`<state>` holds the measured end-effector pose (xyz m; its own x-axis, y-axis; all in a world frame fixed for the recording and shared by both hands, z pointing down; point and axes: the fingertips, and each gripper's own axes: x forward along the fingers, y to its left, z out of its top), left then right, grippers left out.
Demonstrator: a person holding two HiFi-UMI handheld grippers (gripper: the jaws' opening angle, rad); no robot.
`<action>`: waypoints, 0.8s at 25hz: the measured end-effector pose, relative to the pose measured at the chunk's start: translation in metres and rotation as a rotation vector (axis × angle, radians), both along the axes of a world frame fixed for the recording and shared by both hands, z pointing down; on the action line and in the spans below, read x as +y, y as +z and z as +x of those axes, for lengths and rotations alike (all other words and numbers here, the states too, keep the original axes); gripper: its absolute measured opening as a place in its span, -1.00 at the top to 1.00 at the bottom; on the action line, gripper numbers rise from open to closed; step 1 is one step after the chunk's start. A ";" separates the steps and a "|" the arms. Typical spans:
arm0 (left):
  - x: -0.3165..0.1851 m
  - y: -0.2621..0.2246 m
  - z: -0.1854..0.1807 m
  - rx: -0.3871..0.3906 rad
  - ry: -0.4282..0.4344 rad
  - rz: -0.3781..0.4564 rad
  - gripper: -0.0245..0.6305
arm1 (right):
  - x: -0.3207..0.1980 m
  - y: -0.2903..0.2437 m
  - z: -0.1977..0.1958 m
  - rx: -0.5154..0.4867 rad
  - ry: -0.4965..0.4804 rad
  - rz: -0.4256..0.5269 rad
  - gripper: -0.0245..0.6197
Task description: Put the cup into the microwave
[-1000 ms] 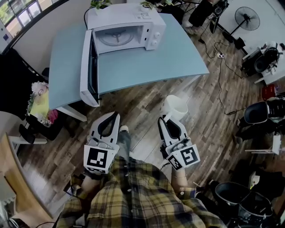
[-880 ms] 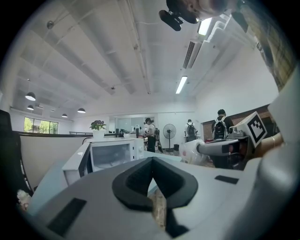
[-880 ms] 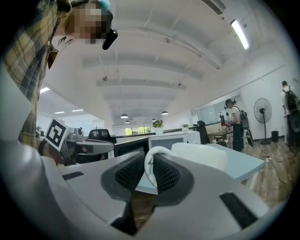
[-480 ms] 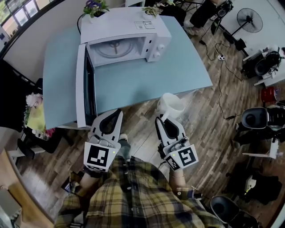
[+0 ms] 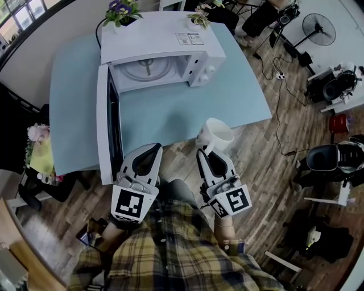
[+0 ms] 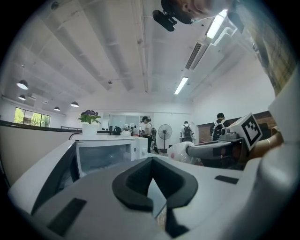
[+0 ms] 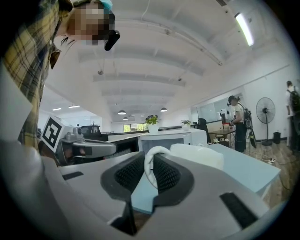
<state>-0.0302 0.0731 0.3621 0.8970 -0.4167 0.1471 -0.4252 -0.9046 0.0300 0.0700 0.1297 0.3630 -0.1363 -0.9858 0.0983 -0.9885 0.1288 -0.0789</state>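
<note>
A white cup [image 5: 215, 135] hangs at the front edge of the light blue table [image 5: 74, 102]. My right gripper [image 5: 205, 153] is shut on its handle [image 7: 149, 169], and the cup body [image 7: 198, 157] sticks out beyond the jaws. The white microwave [image 5: 159, 51] stands at the table's far side. Its door [image 5: 105, 122] is swung wide open to the left and the turntable inside shows. My left gripper [image 5: 149, 154] is beside the door's free end, jaws together with nothing between them. In the left gripper view the microwave [image 6: 105, 154] is ahead and the cup [image 6: 177, 152] is to the right.
Potted plants [image 5: 120, 11] stand behind and on top of the microwave. A flower bunch [image 5: 37, 139] sits on a low stand left of the table. Cables, a fan [image 5: 317, 24] and chairs [image 5: 330, 156] are on the wooden floor to the right. People stand far back.
Both grippers have moved forward toward the table. The cup, held the same way, has gone from over the floor to the table's front edge. The left gripper is now beside the open door.
</note>
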 end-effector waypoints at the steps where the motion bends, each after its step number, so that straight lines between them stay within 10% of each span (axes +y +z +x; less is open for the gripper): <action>1: 0.000 0.001 0.000 -0.002 -0.002 0.004 0.95 | -0.004 0.001 -0.001 0.002 -0.006 -0.003 0.73; 20: -0.058 0.009 -0.016 0.024 -0.408 -0.071 0.95 | -0.128 0.013 0.000 -0.017 -0.379 -0.034 0.72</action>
<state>-0.0467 0.0151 0.3716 0.6637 -0.7286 0.1693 -0.7471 -0.6571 0.1006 0.0700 0.0021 0.3756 -0.4925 -0.8613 0.1249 -0.8698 0.4819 -0.1058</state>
